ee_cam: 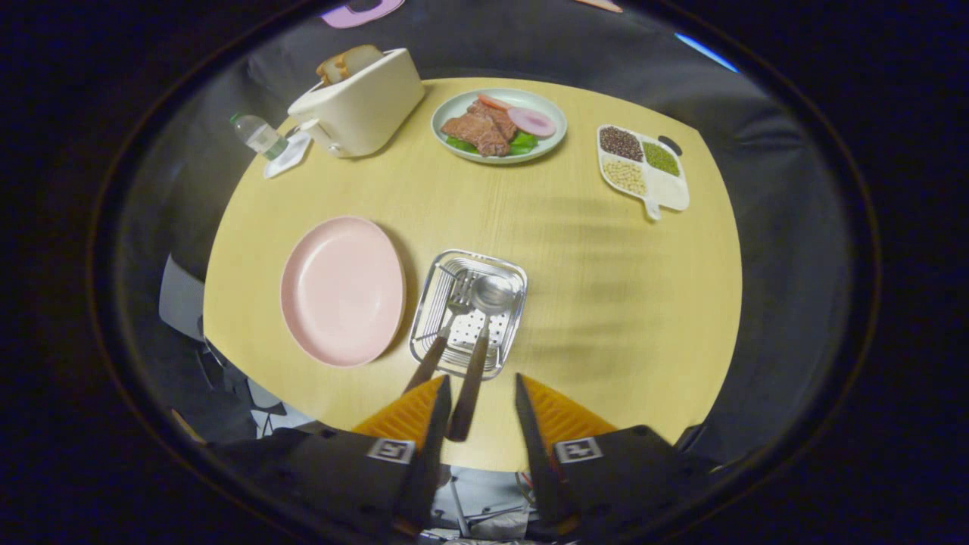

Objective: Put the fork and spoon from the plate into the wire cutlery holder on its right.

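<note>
Since fork [453,314] and spoon [484,318] already lie in the holder [515,274], keep your gripper [482,390] parted and lift straight off their handles.

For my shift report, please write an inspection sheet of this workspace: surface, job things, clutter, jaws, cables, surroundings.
Surface: round light wood table, no spills seen.
Job's things: pink plate bare; fork and spoon both lie in the wire cutlery holder to the plate's right, handles sticking out over its near rim toward the jaws.
Clutter: toaster with bread, green plate of food, divided tray of beans, small bottle, all at the far side.
Gripper: jaws open, holding nothing; the spoon's handle end lies between them, untouched.
Cables: nothing seen.
Surroundings: black cloth wall behind the table.
</note>
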The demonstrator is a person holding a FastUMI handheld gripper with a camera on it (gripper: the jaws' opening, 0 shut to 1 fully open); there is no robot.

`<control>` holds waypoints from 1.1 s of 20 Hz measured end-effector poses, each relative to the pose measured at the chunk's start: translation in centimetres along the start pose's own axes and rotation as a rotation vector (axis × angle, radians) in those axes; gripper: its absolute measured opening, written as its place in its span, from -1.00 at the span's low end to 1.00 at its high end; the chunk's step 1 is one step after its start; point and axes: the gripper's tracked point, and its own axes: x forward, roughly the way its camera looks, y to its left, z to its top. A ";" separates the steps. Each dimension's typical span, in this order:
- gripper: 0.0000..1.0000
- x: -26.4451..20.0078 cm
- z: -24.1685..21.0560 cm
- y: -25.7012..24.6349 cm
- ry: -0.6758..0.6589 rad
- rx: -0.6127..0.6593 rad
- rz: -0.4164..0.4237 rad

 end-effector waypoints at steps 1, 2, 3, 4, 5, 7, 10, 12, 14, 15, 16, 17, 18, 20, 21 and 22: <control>0.00 0.0 0.1 -0.3 -0.012 0.011 -0.009; 0.20 0.0 0.4 -0.6 -0.028 0.022 -0.013; 0.40 -0.1 0.7 -0.7 -0.043 0.034 -0.019; 0.59 -0.3 0.9 -0.8 -0.057 0.048 -0.019; 0.79 -0.4 1.0 -0.8 -0.073 0.058 -0.015; 0.98 -0.7 1.5 -0.7 -0.106 0.074 -0.008; 0.98 -1.1 1.7 -0.3 -0.149 0.077 0.006; 0.98 -1.6 1.9 0.4 -0.189 0.064 0.018; 0.99 -2.5 2.1 1.4 -0.255 0.049 0.033; 0.99 -3.0 2.3 2.1 -0.295 0.046 0.045; 0.97 -3.6 2.5 2.7 -0.340 0.049 0.052; 0.95 -4.3 2.5 3.2 -0.386 0.055 0.057; 0.94 -5.0 2.6 3.7 -0.433 0.064 0.061; 0.94 -6.5 2.5 4.5 -0.529 0.080 0.063; 0.94 -7.3 2.7 4.8 -0.580 0.083 0.060; 0.94 -8.2 2.7 5.2 -0.626 0.084 0.060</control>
